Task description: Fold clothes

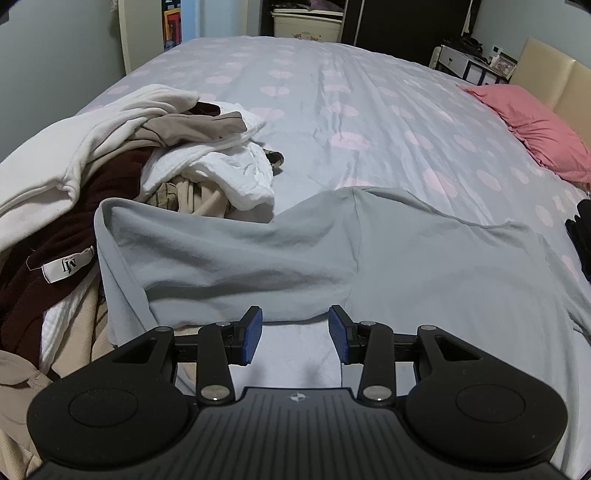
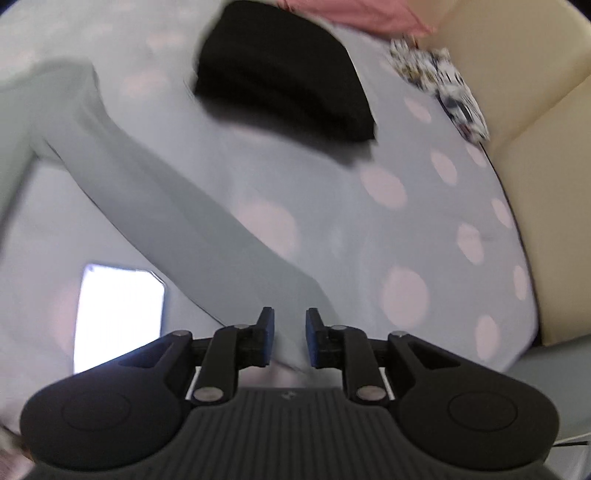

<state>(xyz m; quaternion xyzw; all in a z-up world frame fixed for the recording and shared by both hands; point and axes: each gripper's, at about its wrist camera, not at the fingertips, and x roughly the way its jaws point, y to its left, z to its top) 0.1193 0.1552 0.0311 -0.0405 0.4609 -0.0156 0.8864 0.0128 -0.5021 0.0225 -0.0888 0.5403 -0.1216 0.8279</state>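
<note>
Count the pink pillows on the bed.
1: a pink fabric pillow lies at the bed's far right by the cream headboard; others may sit out of frame.

Most of the room was taken up by a bed [image 1: 332, 122] covered in a pale blue sheet printed with pink spots. A cream padded headboard [image 1: 554, 74] was set along its right side, with a pink pillow [image 1: 535, 129] laid before it. Pale grey-blue walls [image 1: 55, 74] were seen behind. A dark wardrobe [image 1: 399, 26] and a white side table [image 1: 465, 62] were placed at the far end.
</note>
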